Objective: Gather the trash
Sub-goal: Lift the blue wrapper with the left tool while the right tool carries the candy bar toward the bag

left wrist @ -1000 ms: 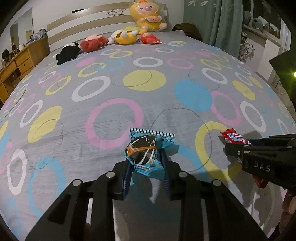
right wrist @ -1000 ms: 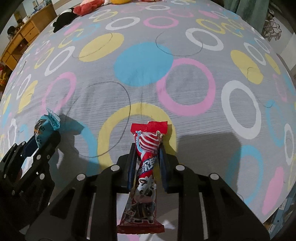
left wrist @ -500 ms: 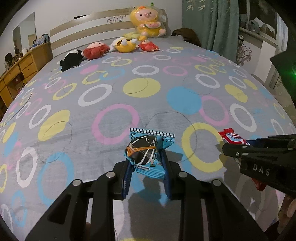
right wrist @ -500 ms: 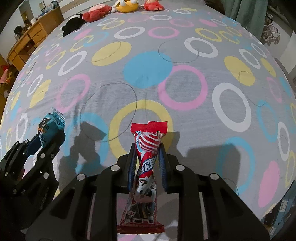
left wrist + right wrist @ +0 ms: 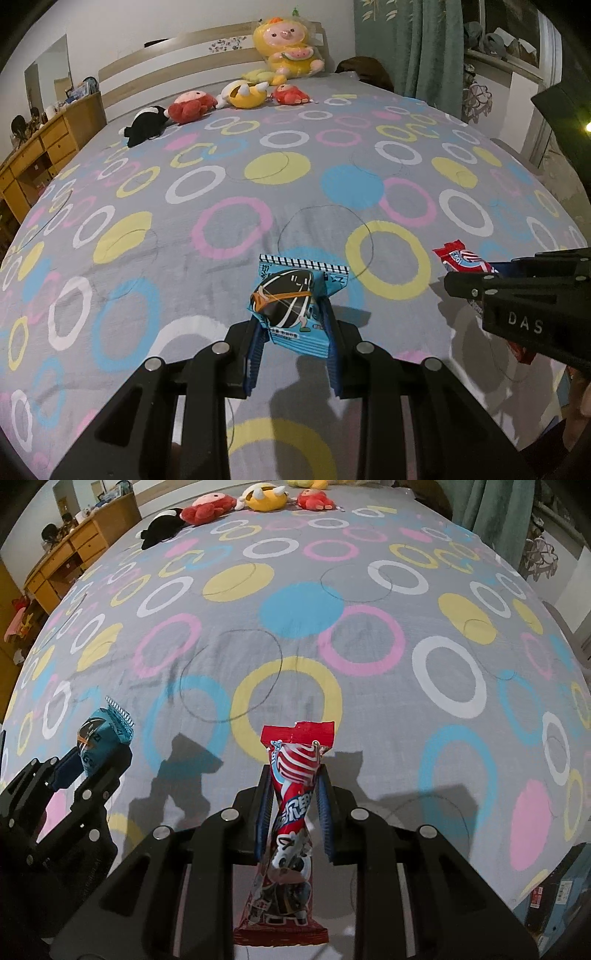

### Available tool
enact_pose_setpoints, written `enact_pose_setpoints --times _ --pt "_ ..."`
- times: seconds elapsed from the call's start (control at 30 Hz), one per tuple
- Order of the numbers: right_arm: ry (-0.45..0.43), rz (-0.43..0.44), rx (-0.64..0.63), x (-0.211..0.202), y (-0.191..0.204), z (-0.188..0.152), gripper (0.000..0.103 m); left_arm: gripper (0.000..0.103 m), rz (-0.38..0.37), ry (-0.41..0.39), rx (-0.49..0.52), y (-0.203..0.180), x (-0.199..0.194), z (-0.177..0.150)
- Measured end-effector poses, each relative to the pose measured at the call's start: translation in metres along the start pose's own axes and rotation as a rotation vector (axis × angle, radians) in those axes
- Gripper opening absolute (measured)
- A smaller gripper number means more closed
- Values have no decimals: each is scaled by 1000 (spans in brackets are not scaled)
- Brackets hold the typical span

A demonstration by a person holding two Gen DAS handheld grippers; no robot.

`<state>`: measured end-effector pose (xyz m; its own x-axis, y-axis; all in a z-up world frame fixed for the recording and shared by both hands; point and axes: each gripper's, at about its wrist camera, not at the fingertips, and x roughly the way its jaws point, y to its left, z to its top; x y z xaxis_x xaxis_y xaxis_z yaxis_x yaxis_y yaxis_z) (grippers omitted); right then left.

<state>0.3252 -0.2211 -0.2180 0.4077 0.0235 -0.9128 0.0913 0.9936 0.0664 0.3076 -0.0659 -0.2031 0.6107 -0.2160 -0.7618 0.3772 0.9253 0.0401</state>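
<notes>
My left gripper (image 5: 291,314) is shut on a blue snack packet (image 5: 295,299) with a dark seed picture, held above the bed. It also shows in the right wrist view (image 5: 101,738) at the left. My right gripper (image 5: 293,779) is shut on a long red snack wrapper (image 5: 291,812), which hangs down between the fingers. In the left wrist view the red wrapper (image 5: 461,258) sticks out of the right gripper at the right edge.
The bed (image 5: 221,192) has a grey cover with coloured rings. Several plush toys (image 5: 243,94) lie by the headboard. A wooden dresser (image 5: 40,147) stands at the left. Green curtains (image 5: 424,48) hang at the right. Boxes (image 5: 554,893) lie on the floor beside the bed.
Both grippers have drawn back and risen from the bed with their wrappers held. More of the bed and headboard shows now.
</notes>
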Motion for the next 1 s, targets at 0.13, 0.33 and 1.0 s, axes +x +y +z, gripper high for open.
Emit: enact_pose_setpoints --times 0.13,0.33,1.0 --pt "-21 -2 -13 -12 2 -9 23 29 14 -5 -14 2 -11 -8" --pt "-57 -9 -38 -33 6 -26 23 29 19 -23 -28 -3 -35 -20" --pt "-153 -6 -76 -124 -4 -110 23 29 -5 -66 -70 -39 -115 -82"
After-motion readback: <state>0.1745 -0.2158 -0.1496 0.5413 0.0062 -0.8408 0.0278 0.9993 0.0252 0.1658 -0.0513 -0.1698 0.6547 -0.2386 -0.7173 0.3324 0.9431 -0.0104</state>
